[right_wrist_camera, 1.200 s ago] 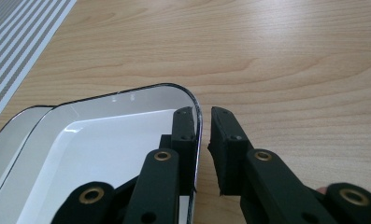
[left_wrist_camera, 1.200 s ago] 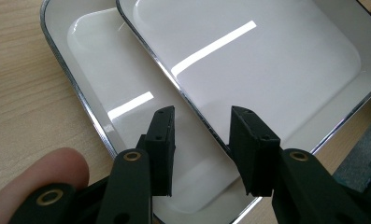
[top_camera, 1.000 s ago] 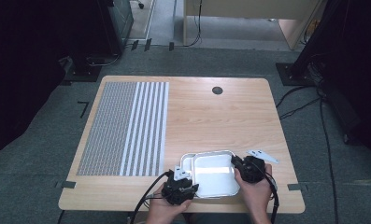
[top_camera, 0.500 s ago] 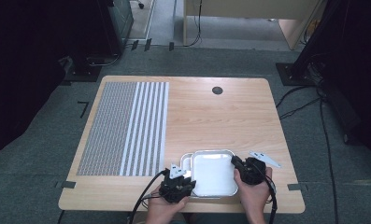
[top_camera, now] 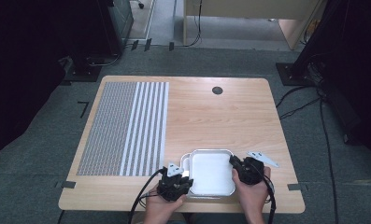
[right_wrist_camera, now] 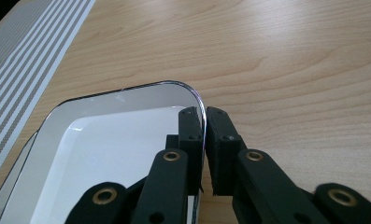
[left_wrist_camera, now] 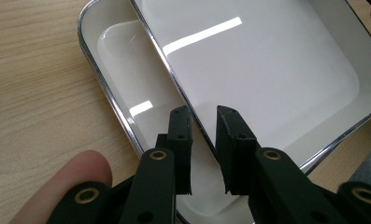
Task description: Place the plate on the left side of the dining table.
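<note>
High view: two white trays sit nested at the table's [top_camera: 211,116] near edge, the upper tray [top_camera: 212,171] offset to the right over the lower tray [top_camera: 186,163]. My right gripper [top_camera: 234,164] is clamped on the upper tray's right rim — jaws narrow, rim pinched between the pads. My left gripper [top_camera: 185,173] has just been closing; its jaws straddle the upper tray's left rim, a small gap remaining — not yet gripping.

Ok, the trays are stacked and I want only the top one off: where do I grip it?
Top tray: pinch its thin upright rim at a side, coming in from outside, one jaw each side of the wall, as the right claw does.
</note>
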Demonstrator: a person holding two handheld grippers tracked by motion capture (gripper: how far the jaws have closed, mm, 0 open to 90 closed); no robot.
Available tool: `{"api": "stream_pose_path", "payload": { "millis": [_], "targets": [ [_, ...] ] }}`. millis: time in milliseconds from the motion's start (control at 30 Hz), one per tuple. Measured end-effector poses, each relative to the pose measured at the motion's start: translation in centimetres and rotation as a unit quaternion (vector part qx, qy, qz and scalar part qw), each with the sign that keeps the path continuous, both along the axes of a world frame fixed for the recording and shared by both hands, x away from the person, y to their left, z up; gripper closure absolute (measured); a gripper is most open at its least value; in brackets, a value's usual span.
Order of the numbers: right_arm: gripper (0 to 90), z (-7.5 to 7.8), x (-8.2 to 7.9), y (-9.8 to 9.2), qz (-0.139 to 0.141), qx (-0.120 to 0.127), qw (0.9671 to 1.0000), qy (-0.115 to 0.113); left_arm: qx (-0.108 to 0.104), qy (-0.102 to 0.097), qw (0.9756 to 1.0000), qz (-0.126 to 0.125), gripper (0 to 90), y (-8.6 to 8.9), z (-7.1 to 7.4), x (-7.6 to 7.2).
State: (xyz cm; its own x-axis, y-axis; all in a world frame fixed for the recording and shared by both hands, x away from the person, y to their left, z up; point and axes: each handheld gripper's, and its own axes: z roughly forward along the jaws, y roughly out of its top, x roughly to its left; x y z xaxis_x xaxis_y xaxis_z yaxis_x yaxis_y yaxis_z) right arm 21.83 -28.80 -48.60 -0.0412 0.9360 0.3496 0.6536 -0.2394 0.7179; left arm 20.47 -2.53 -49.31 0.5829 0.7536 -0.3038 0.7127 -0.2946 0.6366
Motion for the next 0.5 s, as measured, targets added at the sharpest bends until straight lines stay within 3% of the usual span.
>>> {"api": "stream_pose_path", "payload": {
  "millis": [333,500],
  "targets": [
    [82.0,-0.09,0.25,-0.05,0.012,-0.011,0.9998,-0.008,0.004,-0.003,1.0,-0.005,77.5,0.32,0.07,0.19],
    [81.7,-0.01,0.38,0.07,0.023,-0.032,0.9991,-0.017,0.006,-0.002,1.0,-0.007,77.6,0.38,0.11,0.24]
  ]
}}
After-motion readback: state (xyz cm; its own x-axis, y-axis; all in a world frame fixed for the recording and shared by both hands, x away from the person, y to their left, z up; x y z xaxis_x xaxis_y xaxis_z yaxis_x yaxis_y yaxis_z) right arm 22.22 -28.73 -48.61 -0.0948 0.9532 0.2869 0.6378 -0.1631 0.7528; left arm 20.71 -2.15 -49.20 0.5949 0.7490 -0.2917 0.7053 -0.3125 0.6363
